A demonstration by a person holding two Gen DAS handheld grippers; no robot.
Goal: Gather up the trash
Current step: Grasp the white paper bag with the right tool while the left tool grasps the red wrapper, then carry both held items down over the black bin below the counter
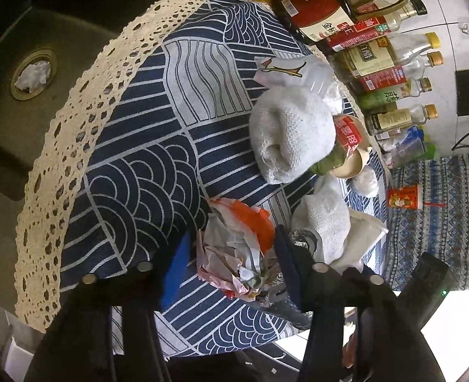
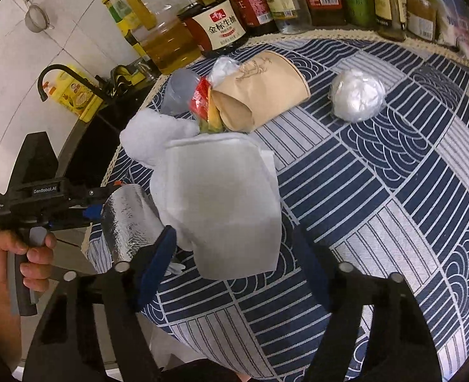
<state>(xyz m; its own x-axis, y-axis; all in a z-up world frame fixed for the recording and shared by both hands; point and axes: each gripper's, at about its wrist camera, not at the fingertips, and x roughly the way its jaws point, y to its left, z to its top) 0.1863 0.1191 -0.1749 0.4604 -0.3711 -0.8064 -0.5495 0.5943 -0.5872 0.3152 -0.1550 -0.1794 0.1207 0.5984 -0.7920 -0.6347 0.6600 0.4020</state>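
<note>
My left gripper [image 1: 231, 261] is open, its fingers on either side of a crumpled orange-and-white paper wrapper [image 1: 234, 248] on the blue patterned tablecloth [image 1: 145, 172]. Behind it lie white towels [image 1: 291, 133], a tan paper cup [image 1: 352, 156] and foil. My right gripper [image 2: 234, 254] is open around a white paper napkin [image 2: 221, 203], which lies between its fingers. Beyond it lie the tan paper cup [image 2: 263, 89] on its side, a red wrapper [image 2: 201, 98], a clear plastic cup [image 2: 180, 90] and a balled plastic bag [image 2: 357, 95]. A foil piece [image 2: 126, 219] lies by the left gripper.
A row of sauce and oil bottles [image 2: 266, 0] lines the back of the tablecloth [image 2: 393, 191], also in the left wrist view [image 1: 361, 47]. A dark sink [image 1: 33, 73] with tissue in its drain lies beyond the lace edge. A black faucet [image 2: 62, 76] stands at the left.
</note>
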